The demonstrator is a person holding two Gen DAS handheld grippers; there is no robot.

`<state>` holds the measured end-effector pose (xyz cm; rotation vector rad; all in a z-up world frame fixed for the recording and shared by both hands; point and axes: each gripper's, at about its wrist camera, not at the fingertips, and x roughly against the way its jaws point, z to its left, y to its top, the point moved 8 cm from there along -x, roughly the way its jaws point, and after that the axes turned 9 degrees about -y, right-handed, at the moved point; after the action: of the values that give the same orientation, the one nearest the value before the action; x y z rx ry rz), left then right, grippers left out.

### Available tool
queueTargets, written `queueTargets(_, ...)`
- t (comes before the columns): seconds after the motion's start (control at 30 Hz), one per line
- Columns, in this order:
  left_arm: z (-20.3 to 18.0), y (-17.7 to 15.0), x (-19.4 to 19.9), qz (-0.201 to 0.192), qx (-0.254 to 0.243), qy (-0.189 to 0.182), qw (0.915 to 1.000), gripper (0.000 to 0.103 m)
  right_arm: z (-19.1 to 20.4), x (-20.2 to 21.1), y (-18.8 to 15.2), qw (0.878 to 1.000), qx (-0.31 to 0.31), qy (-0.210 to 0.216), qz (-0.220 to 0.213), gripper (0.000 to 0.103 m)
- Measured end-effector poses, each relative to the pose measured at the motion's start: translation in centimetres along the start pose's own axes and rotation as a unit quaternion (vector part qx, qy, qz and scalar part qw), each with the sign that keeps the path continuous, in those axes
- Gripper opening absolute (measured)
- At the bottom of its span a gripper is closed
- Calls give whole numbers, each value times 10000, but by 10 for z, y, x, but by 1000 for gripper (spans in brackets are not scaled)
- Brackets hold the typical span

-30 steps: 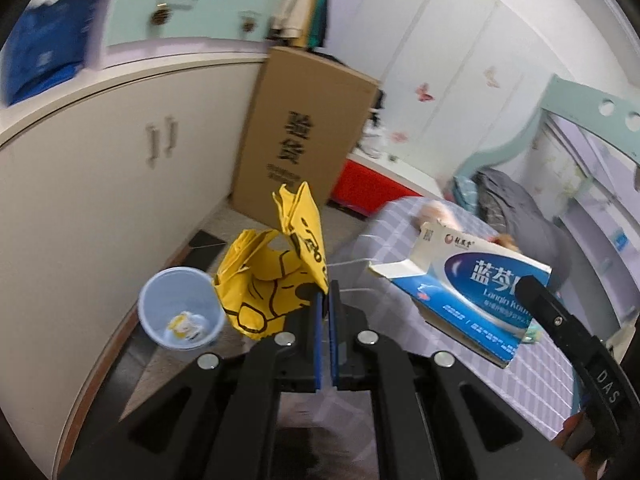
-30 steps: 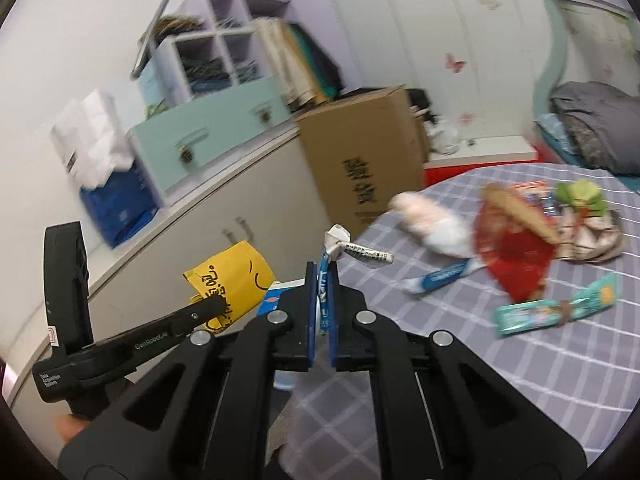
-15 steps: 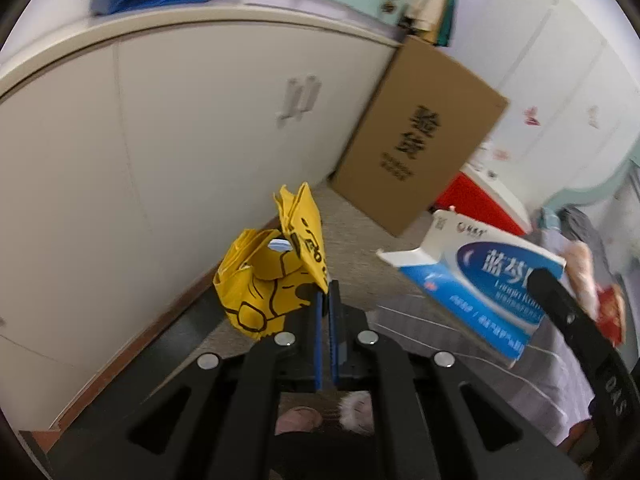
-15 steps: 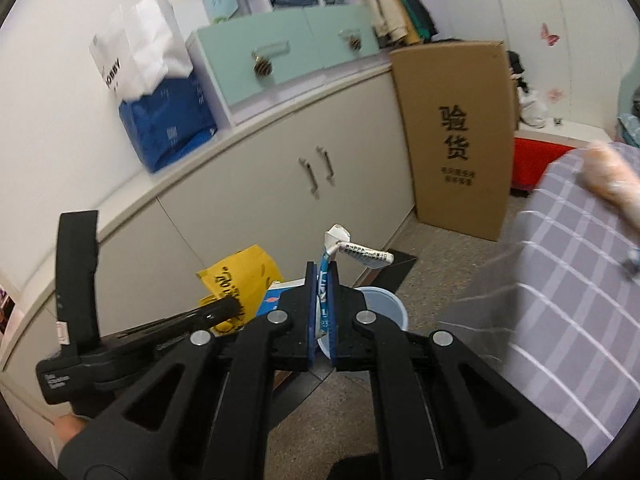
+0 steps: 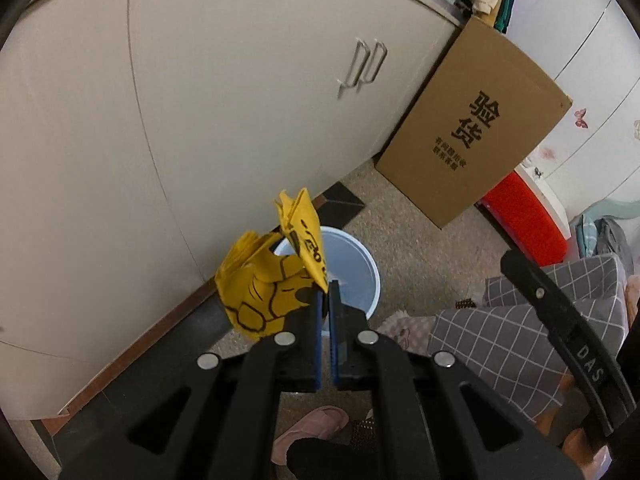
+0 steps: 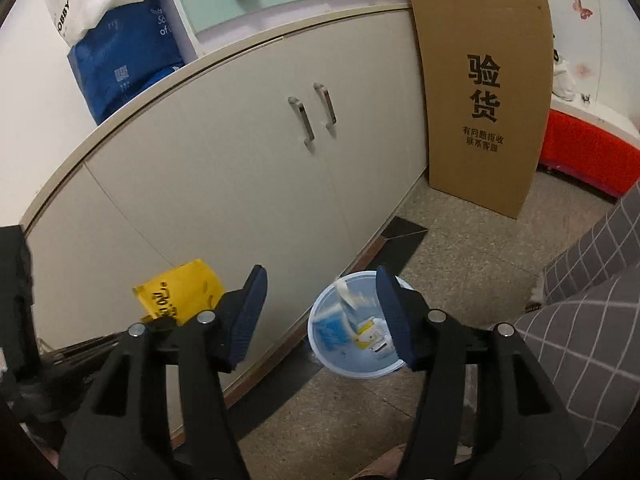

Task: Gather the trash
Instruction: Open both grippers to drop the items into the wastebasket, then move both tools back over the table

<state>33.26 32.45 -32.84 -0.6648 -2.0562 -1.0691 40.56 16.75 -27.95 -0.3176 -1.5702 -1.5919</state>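
My left gripper is shut on a crumpled yellow wrapper with black print and holds it just above the light blue trash bin on the floor. The wrapper also shows in the right wrist view, left of my right gripper. My right gripper is open and empty above the bin. A blue and white medicine box and a small yellow and white packet lie inside the bin.
White cabinet doors stand right behind the bin. A tall cardboard box leans on the cabinet to the right. A red stool is further right. The grey checked tablecloth hangs at the right. A pink slipper is below.
My right gripper has opened and let go of the blue and white box, which now lies in the bin. Both grippers have tilted down over the bin. The left still holds the yellow wrapper.
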Motion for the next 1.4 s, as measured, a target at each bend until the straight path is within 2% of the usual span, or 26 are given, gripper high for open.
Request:
queueTargets(0.2,-14,-8,-17,183,-44,-91,9998,3,-13,5,-15,9998,-110,-124,118,63)
queueTargets(0.43,-30,-13,-20,245,-186,-170,9994,3,-18,18,-15,9992,-43,-391,-116,70)
queueTargets(0.63,-63,20,-35,203,-404,-222,9987,3,-34,37,-1,9952,-144,-717,-649,74)
queueTargets(0.7,-78,35,-47,328,-500,-269,9978,5,-41,43,4,9938,-302,-698,-808,75)
queueTargets(0.73,-84,41,-57,481,-549,-229,9971,9,-47,45,7,9933,-442,-654,-841,75)
queueTargets(0.77,-87,49,-64,510,-509,-176,9972,25,-53,47,10,9926,-580,-632,-863,75)
queueTargets(0.8,-87,53,-66,471,-465,-139,9977,50,-57,49,12,9916,-676,-638,-899,75)
queueTargets(0.87,-84,61,-65,293,-366,27,9989,61,-68,53,16,9888,-906,-661,-985,75)
queueTargets(1.0,-87,52,-56,335,-309,-128,9989,61,-82,57,17,9870,-1133,-646,-936,76)
queueTargets(1.2,-97,33,-27,192,-431,-135,9988,63,-83,60,14,9877,-1152,-654,-828,76)
queueTargets(1.4,-114,21,23,-145,-560,-227,9981,65,-75,84,16,9884,-1044,-630,-905,77)
